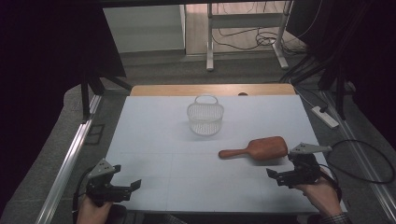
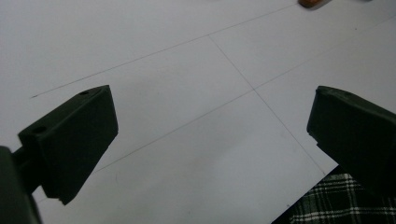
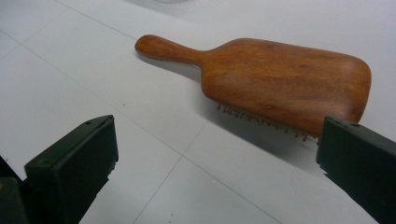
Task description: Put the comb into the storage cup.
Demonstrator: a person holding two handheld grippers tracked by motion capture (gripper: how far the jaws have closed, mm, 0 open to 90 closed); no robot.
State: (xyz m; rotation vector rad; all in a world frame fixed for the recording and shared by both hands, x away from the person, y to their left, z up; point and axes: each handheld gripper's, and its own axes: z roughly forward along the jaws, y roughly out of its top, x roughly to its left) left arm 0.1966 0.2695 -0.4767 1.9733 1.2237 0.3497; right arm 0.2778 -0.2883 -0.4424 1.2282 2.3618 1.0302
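Wooden hairbrush point(image 1: 261, 148) lies flat, bristle side down, right of centre in the high view, handle toward frame left. Paddle shape: broad rounded-rectangular head tapering to a slim rounded handle. Reddish-brown wood, smooth, slightly glossy, grain visible in the right gripper view point(image 3: 280, 79); a row of short brown bristle tips shows under the near edge.

Worktop point(image 1: 163, 140): matte white sheet, thin seam lines crossing it; bare wood strip at the far edge.

Basket point(image 1: 205, 116), upper centre of the high view: small, round, translucent white mesh walls, loop handle upright. Well apart from the brush.

Right gripper point(image 1: 285, 177), lower right: black angular fingers spread, holding nothing, near the brush head but not touching.

Left gripper point(image 1: 125, 186), lower left: fingers spread, over bare worktop. Plaid fabric point(image 2: 336, 203) at lower right of the left gripper view.
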